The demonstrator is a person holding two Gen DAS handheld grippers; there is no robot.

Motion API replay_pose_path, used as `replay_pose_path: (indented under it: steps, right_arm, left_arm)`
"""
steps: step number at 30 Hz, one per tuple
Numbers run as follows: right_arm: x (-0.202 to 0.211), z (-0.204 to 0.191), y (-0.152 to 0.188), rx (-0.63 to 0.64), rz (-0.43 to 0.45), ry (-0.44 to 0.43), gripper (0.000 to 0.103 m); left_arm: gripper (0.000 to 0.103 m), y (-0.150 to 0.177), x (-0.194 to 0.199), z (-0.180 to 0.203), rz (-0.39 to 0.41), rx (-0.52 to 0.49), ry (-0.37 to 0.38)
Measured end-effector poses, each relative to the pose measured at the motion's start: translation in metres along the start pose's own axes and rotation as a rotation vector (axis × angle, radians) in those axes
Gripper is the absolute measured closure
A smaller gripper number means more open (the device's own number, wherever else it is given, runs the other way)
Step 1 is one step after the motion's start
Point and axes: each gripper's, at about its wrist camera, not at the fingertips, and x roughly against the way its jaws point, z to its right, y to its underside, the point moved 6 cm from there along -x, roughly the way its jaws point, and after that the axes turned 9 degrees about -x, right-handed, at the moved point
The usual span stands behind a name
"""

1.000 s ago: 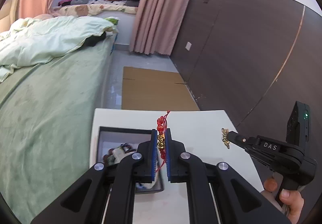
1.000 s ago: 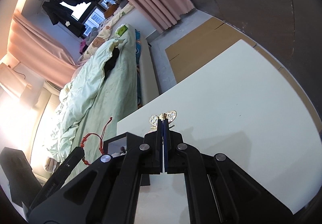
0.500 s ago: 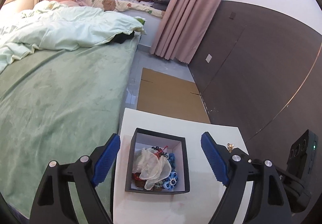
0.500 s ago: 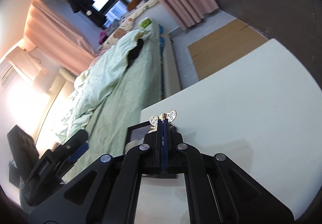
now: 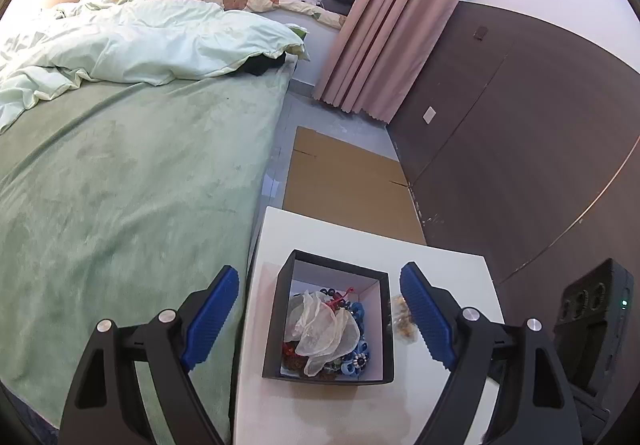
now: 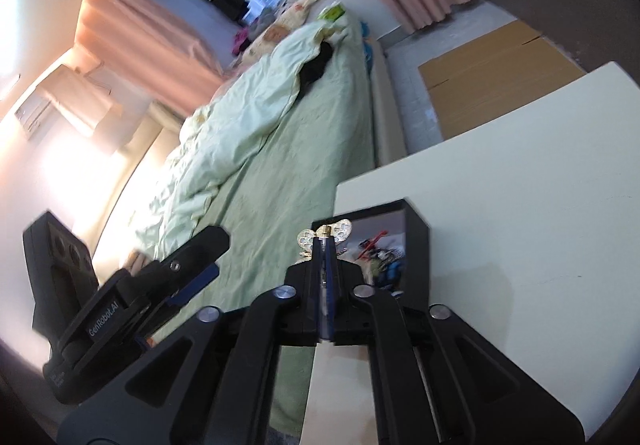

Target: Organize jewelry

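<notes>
A black box with a white inside [image 5: 280, 309] stands on the white table [image 5: 436, 273]. It holds a pale gauze pouch [image 5: 320, 329], blue flower pieces, beads and the red cord bracelet [image 5: 340, 295]. My left gripper [image 5: 318, 309] is wide open above the box, one finger on each side. My right gripper [image 6: 325, 241] is shut on a gold butterfly brooch [image 6: 344, 229] and holds it over the box's near edge [image 6: 416, 241]. The brooch shows blurred in the left wrist view [image 5: 402, 319], just right of the box.
A green bed [image 5: 120, 185] with a pale duvet runs along the table's left side. A flat cardboard sheet [image 5: 344, 181] lies on the floor beyond the table. A dark wall panel [image 5: 520, 125] stands to the right.
My left gripper opened and let the red bracelet drop into the box, then rose above it. My right gripper carried the brooch left towards the box.
</notes>
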Motion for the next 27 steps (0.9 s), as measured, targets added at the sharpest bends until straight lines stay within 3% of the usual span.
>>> replay_pose_path:
  steps: [1, 2, 4, 11, 24, 27]
  right_arm:
    - [0.0, 0.002, 0.0, -0.008, -0.003, 0.01, 0.047]
    - [0.002, 0.005, 0.0, -0.012, 0.011, 0.024, 0.04]
    - [0.008, 0.009, -0.003, -0.018, 0.037, 0.024, 0.035]
    - [0.028, 0.032, -0.009, -0.039, 0.061, 0.109, 0.035]
    - [0.077, 0.042, 0.003, 0.066, 0.092, 0.197, 0.035]
    - [0.097, 0.037, 0.005, 0.109, 0.126, 0.207, 0.017]
  left_arm:
    - [0.023, 0.0, -0.001, 0.0, -0.002, -0.001, 0.0]
    - [0.022, 0.0, 0.0, -0.001, 0.002, 0.007, 0.009]
    - [0.021, -0.001, 0.001, -0.001, 0.002, 0.002, 0.0]
    - [0.018, 0.002, 0.01, 0.002, 0.012, -0.04, -0.016]
    - [0.008, 0.011, 0.04, 0.009, 0.035, -0.111, -0.033]
    - [0.008, 0.013, 0.05, 0.016, 0.059, -0.142, -0.035]
